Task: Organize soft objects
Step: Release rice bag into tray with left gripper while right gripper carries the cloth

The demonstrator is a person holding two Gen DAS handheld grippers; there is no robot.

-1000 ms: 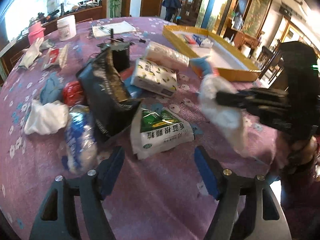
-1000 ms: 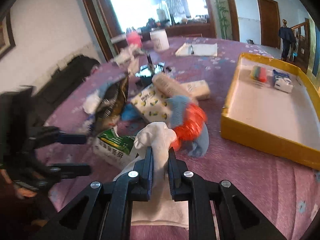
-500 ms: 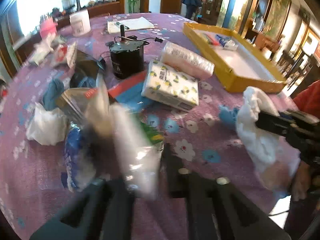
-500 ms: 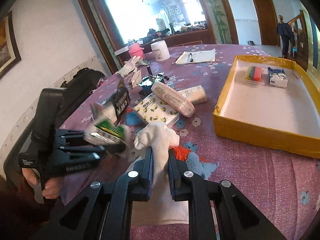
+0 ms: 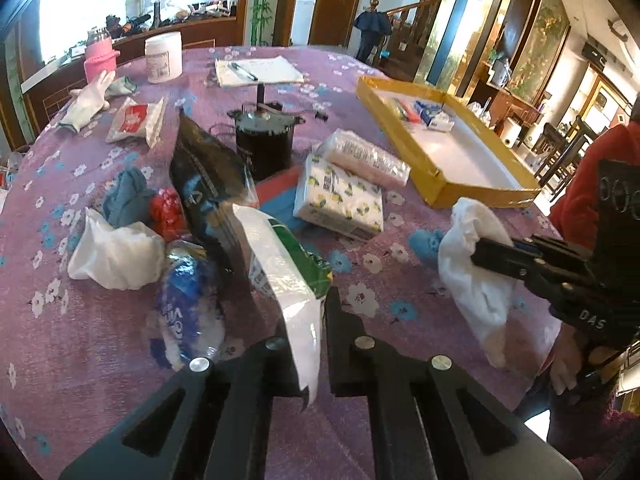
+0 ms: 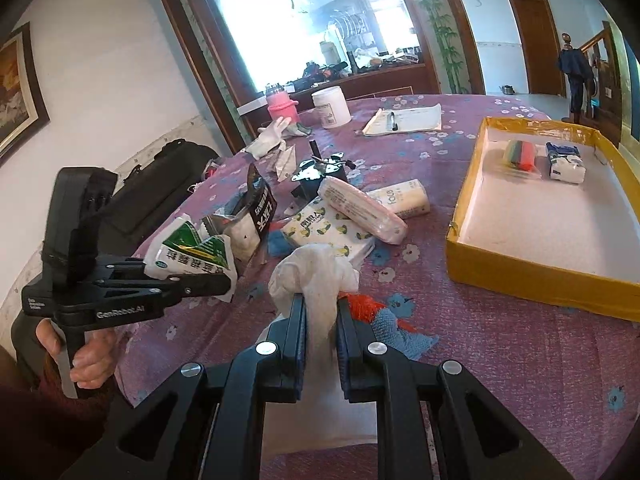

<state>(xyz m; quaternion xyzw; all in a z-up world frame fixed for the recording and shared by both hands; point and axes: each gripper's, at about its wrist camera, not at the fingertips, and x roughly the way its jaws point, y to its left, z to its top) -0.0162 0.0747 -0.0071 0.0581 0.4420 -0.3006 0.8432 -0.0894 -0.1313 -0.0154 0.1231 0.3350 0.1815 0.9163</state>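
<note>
My left gripper [image 5: 317, 320] is shut on the edge of a white and green packet [image 5: 280, 264], held tilted just above the purple tablecloth. The right wrist view shows that packet [image 6: 192, 252] hanging from the left gripper [image 6: 224, 285] at the left. My right gripper [image 6: 321, 307] is shut on a crumpled white cloth [image 6: 316, 268], which bunches above its fingers. In the left wrist view that white cloth [image 5: 472, 276] hangs from the right gripper [image 5: 482, 254] near the table's right edge. A yellow tray [image 6: 520, 280] at the right holds a striped sponge [image 6: 520, 154] and a small tissue pack [image 6: 566, 164].
The table middle holds a lemon-print tissue pack [image 5: 340, 200], a pink roll pack [image 5: 364, 156], a black motor [image 5: 264, 140] and a black bag [image 5: 208, 184]. Left of them lie a white cloth [image 5: 116, 252], a blue cloth [image 5: 128, 196], red netting [image 5: 166, 212] and a blue-printed bag [image 5: 188, 308].
My left gripper went from open above the white and green packet to shut on it, and raised it off the table. My right gripper kept its hold on the white cloth.
</note>
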